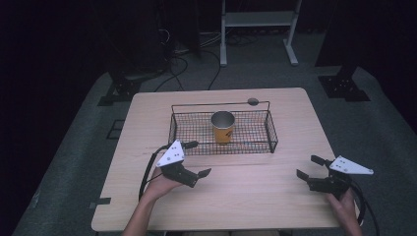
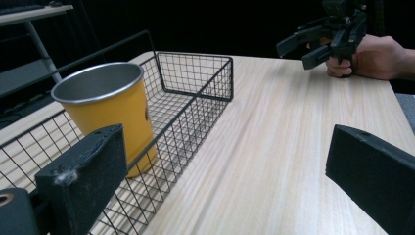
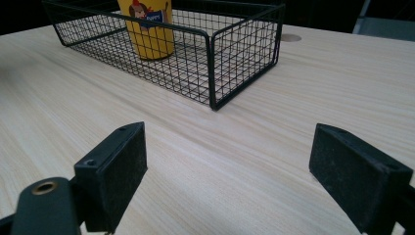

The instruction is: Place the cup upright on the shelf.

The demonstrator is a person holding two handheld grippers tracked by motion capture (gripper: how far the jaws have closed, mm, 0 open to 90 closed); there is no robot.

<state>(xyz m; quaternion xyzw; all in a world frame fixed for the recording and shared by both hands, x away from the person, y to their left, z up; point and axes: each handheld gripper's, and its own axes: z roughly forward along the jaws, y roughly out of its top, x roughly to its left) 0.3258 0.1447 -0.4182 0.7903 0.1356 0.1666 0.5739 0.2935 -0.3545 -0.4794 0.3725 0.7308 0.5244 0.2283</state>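
One yellow cup (image 1: 223, 127) with a metal rim stands upright inside one black wire basket (image 1: 255, 146) on the pale wooden table (image 1: 255, 196). Left gripper (image 1: 197, 158), near the basket's front corner, jaws wide apart, holding nothing; right gripper (image 1: 311, 167), well apart, gaping empty too

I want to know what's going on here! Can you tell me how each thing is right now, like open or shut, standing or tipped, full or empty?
Left gripper: open, holding nothing.
Right gripper: open, holding nothing.
Yellow cup: upright in the basket, looks empty.
Wire basket: flat on the table, holds the cup.
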